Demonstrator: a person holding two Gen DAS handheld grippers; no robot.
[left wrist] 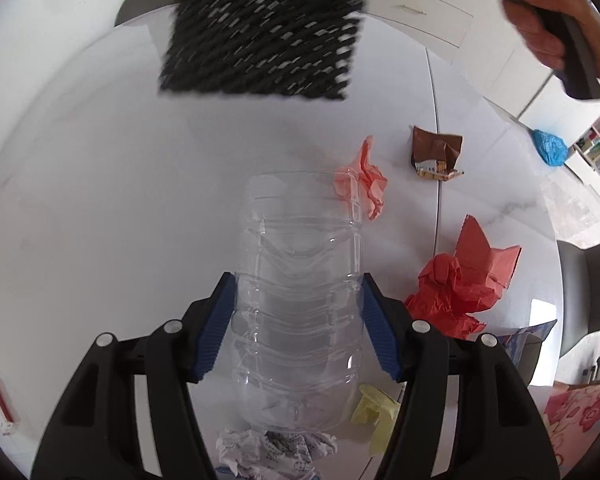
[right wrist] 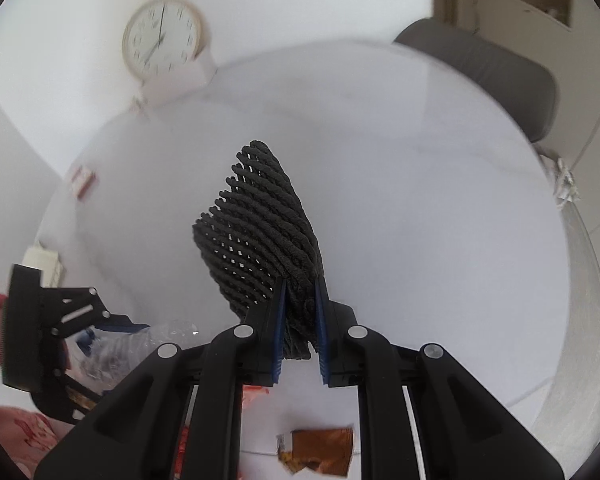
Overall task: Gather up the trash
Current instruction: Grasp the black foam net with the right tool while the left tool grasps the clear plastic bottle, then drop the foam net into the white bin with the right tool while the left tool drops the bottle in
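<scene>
A: What does the left gripper (left wrist: pixel 298 326) have?

B: A clear plastic bottle (left wrist: pixel 300 280) lies between its blue pads (left wrist: pixel 216 330), which press on both sides, over the white table (left wrist: pixel 100 200).

A: And around it?

B: Crumpled printed paper (left wrist: pixel 276 450) nearest, yellow paper (left wrist: pixel 374 412) beside it, red paper (left wrist: pixel 460 288) to the right, then pink paper (left wrist: pixel 362 180) and a brown wrapper (left wrist: pixel 436 152) farther off.

A: The right gripper (right wrist: pixel 300 316)?

B: Clamped tight on a black woven mat (right wrist: pixel 260 220), held above the table's far side.
</scene>
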